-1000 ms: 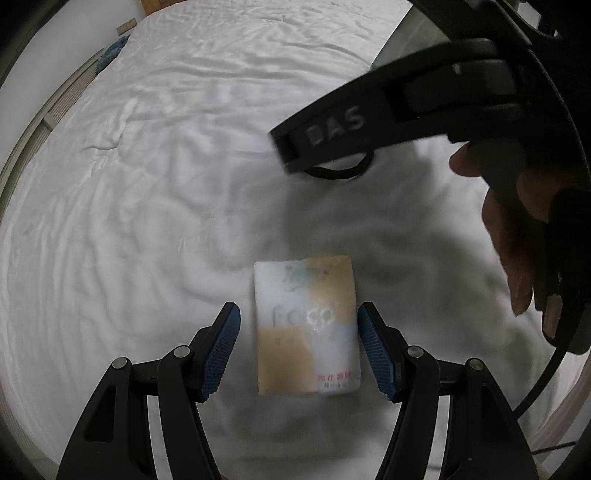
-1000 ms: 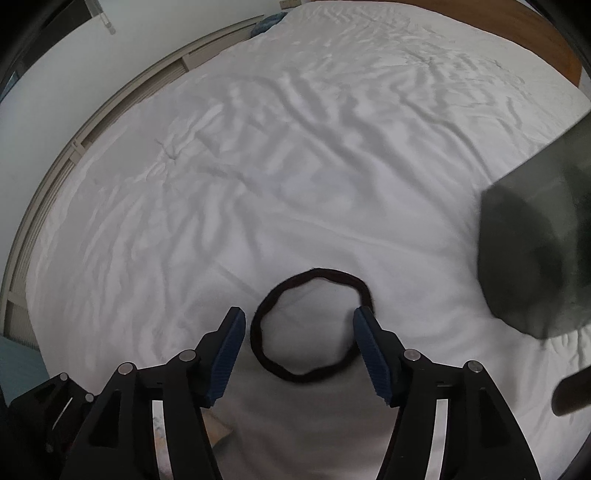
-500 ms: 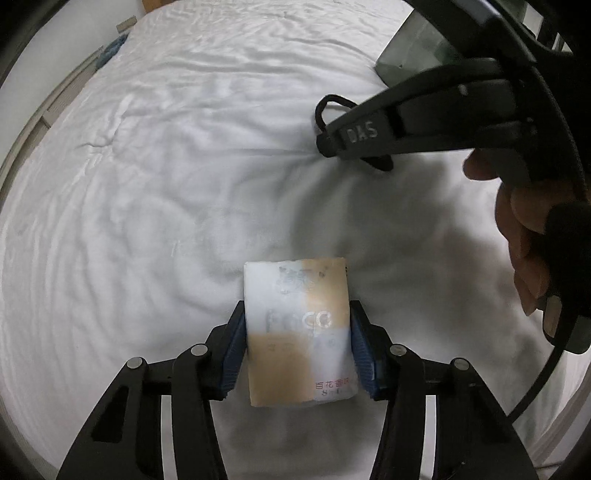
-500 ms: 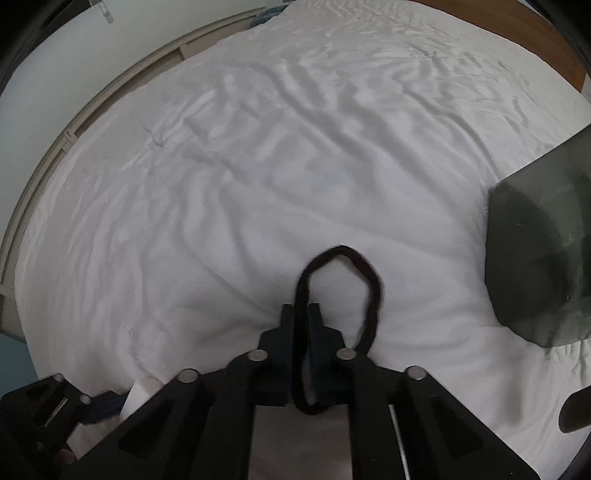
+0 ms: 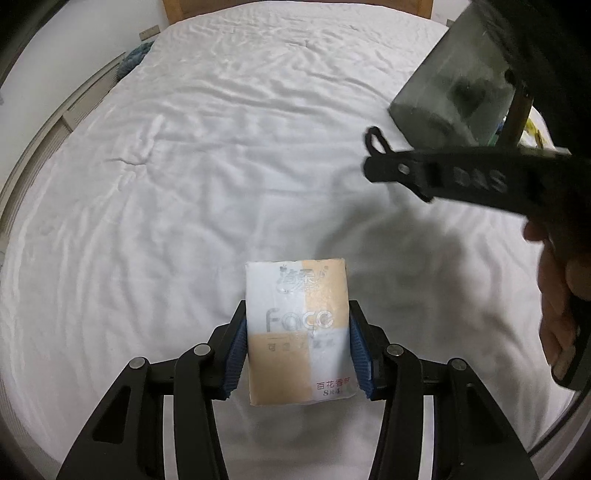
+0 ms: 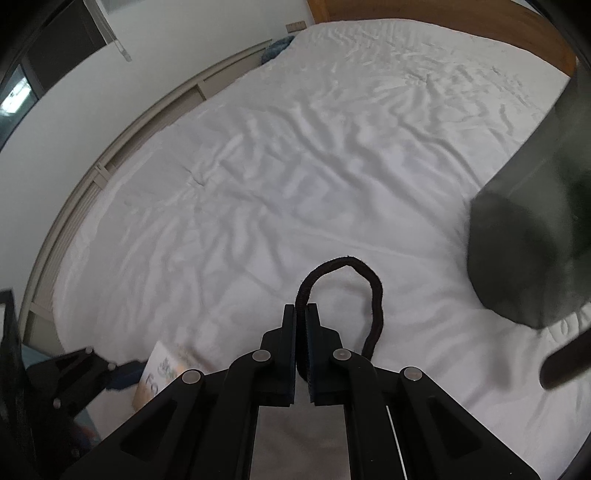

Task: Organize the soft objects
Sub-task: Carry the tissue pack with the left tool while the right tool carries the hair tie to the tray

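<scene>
A small tissue pack (image 5: 297, 332), white and tan with "Face" printed on it, sits between the blue pads of my left gripper (image 5: 297, 347), which is shut on it and holds it above the white bed sheet (image 5: 221, 166). The same pack (image 6: 159, 373) shows at the lower left of the right wrist view. My right gripper (image 6: 301, 314) is shut on a dark hair tie (image 6: 373, 295), whose loop hangs out past the fingertips. In the left wrist view that gripper (image 5: 373, 162) crosses the upper right with the hair tie (image 5: 375, 138) at its tip.
A dark grey translucent storage box (image 5: 454, 85) stands on the bed at the right, also seen as the box (image 6: 532, 236) in the right wrist view. A wooden headboard (image 6: 443, 18) runs along the far edge. A person's hand (image 5: 557, 280) is at the right.
My left gripper closed on the tissue pack and lifted it. My right gripper closed on the hair tie, squeezing its ring into a long loop, and carried it up and toward the grey box.
</scene>
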{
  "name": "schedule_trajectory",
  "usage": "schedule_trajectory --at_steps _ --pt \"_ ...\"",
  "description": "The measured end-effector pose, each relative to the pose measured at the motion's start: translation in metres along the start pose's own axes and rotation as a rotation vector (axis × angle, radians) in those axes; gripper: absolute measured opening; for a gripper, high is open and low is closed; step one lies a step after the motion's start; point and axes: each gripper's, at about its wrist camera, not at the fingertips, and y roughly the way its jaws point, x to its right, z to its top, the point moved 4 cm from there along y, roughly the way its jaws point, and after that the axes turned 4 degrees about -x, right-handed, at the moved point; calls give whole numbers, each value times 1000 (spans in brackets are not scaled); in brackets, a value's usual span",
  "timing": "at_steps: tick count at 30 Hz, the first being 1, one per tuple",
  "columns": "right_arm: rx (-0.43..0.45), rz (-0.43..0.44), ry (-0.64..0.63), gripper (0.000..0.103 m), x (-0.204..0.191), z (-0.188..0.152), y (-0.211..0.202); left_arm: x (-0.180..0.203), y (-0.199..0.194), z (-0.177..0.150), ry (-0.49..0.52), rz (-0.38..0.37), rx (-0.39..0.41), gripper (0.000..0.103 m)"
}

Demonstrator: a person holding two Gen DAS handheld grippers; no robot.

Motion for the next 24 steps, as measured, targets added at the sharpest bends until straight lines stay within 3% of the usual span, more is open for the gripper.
schedule_trajectory --at_steps 7,13,24 --pt "-4 19 51 4 15 -39 -47 14 -20 3 25 -13 -5 44" --pt "-20 -16 130 4 60 -77 -101 61 -39 10 103 -56 -14 44" --pt "60 -189 254 4 190 -105 -211 212 -72 65 283 -251 49 44"
